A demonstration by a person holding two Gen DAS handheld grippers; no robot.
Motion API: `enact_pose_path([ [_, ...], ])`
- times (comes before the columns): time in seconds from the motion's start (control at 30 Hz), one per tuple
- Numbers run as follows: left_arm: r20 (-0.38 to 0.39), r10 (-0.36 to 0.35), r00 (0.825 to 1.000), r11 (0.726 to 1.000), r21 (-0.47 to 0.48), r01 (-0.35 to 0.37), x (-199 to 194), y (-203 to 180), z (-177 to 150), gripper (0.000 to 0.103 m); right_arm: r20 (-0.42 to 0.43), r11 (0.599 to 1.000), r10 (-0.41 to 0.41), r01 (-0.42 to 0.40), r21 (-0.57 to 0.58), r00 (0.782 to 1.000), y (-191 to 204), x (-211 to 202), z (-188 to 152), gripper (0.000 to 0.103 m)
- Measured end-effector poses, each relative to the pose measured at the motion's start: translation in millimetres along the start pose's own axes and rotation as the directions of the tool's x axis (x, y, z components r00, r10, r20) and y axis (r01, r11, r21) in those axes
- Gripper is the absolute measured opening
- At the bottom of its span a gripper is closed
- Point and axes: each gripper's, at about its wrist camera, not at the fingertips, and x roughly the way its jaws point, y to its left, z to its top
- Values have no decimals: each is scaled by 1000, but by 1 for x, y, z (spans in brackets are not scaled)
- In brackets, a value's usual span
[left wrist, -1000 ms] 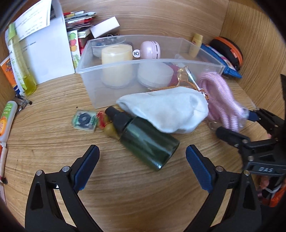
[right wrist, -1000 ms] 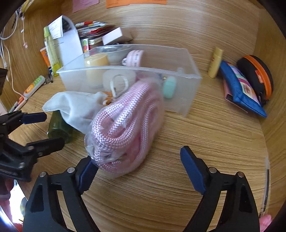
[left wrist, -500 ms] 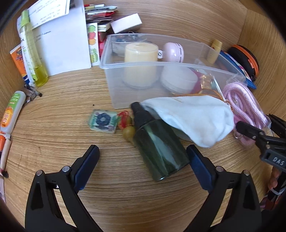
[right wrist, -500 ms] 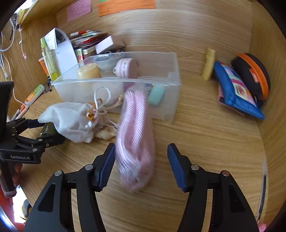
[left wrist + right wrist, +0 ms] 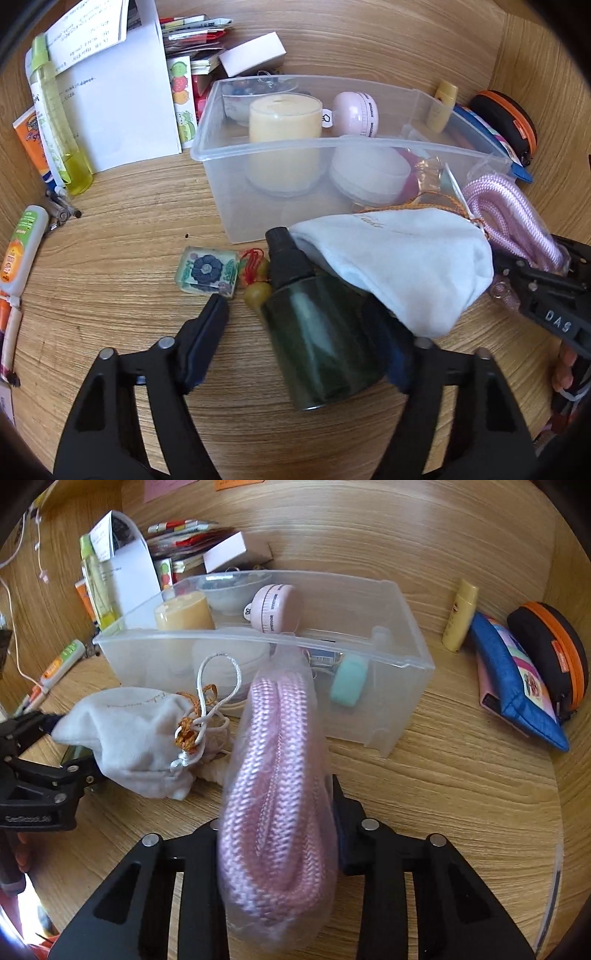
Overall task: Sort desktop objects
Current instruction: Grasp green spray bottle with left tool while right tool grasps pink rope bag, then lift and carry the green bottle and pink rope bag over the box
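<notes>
Both grippers have moved in on their targets since a second ago. The right gripper (image 5: 275,834), then wide open, is closing and now clenches the bagged pink rope (image 5: 277,805), which stands squeezed between its pads on the desk (image 5: 461,812), just near of the clear bin (image 5: 402,664). The left gripper (image 5: 306,332) is closing around the dark green bottle (image 5: 321,339) lying beside the white pouch (image 5: 406,266); its left pad is clear of the bottle, so no grip yet. Both items look bound for the bin.
</notes>
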Motion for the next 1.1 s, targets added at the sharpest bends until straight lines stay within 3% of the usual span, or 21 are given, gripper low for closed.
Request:
enact_pose_path([
  [0.27, 12, -11, 1000, 999, -33, 12, -8, 9, -2, 41, 26, 997, 39, -40, 66, 999, -11, -15, 0, 23],
  [1.1, 187, -14, 982, 1000, 19, 11, -77, 0, 12, 41, 165, 998, 54, -60, 32, 985, 0, -75, 15, 22],
])
